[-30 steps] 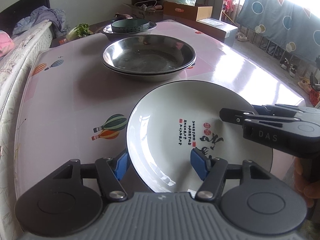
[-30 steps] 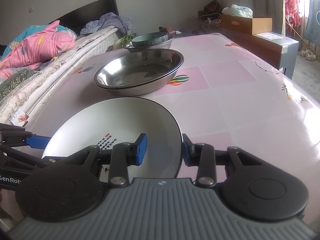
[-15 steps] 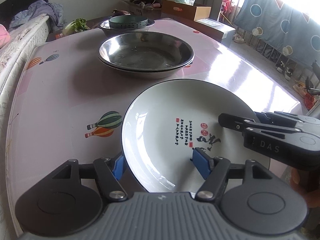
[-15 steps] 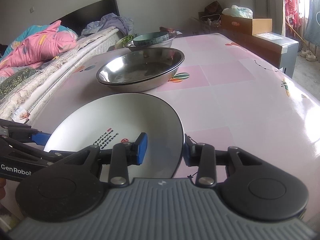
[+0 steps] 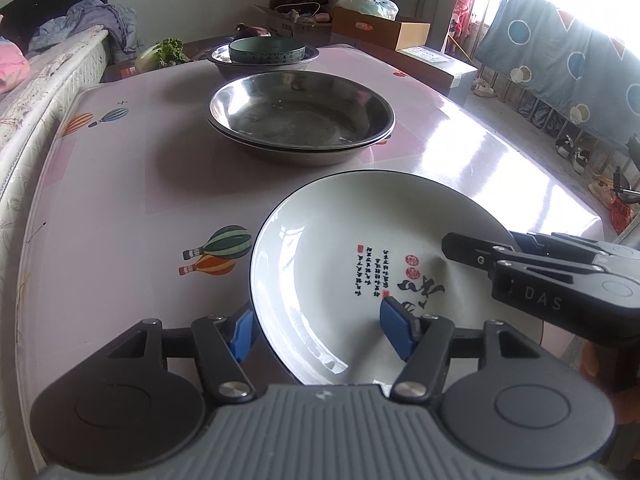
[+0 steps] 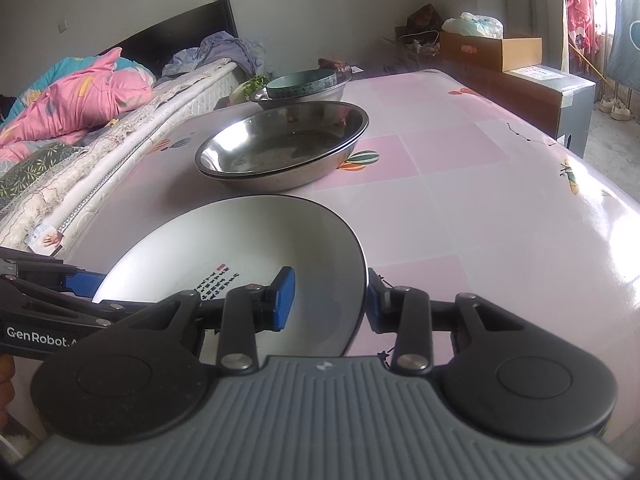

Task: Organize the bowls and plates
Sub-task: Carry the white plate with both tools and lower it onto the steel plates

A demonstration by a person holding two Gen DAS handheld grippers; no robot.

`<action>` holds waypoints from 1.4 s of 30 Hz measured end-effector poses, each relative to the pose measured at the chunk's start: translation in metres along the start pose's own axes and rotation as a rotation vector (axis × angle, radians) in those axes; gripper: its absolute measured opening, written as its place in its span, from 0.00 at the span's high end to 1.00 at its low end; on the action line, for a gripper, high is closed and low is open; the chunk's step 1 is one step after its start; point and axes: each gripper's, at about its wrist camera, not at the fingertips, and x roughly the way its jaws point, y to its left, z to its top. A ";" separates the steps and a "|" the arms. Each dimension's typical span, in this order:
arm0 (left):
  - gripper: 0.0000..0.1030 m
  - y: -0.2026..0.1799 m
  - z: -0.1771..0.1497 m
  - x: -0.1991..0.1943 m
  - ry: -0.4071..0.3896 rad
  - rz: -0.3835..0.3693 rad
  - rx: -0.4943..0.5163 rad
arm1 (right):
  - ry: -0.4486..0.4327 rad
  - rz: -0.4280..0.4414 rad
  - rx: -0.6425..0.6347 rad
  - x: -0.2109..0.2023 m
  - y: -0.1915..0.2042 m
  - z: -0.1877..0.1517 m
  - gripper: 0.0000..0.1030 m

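- The left gripper (image 5: pixel 322 334) has blue rubbery pads on black linkage arms; its jaws straddle the near-left rim of the white plate (image 5: pixel 340 280), one pad outside the rim and one over the inside face, gripping it.
- The right gripper (image 6: pixel 330 300) is built the same — one blue pad lies over the plate's (image 6: pixel 248 248) inner face and the other sits behind the rim on the outside, so it clamps the plate's right edge.
- The plate is round, shallow and glossy ceramic with a thin dark rim line; black calligraphy columns, small red seals and a dark brush figure are printed near its centre. It is held between the two grippers, tilted slightly, just above the near part of the table (image 5: pixel 120 200).
- The table top is smooth and shiny pink, checked in paler squares, with printed hot-air balloons (image 5: pixel 216 250) just left of the left gripper's fingers.
- Ahead of both grippers, past the plate, stand two nested steel basins (image 5: pixel 300 120) — wide, round, dull-mirrored metal.
- Farther ahead, a teal ceramic bowl (image 5: pixel 268 49) sits inside another steel basin (image 5: pixel 224 60) at the table's far edge.
- Beyond and to the left of that, leafy greens (image 5: pixel 170 50) lie beside a quilted mattress (image 6: pixel 100 160) with pink bedding (image 6: pixel 80 104); cardboard boxes (image 5: pixel 380 28) stand far ahead to the right.
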 end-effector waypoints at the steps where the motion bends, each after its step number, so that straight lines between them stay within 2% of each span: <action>1: 0.37 0.000 0.001 -0.001 -0.003 -0.002 -0.002 | 0.000 0.000 0.001 0.000 0.000 0.000 0.65; 26: 0.38 0.007 0.017 -0.026 -0.090 -0.018 -0.038 | -0.046 0.018 0.007 -0.013 0.005 0.020 0.65; 42: 0.38 0.008 0.059 -0.027 -0.144 -0.036 -0.034 | -0.104 0.006 0.009 -0.009 -0.001 0.065 0.65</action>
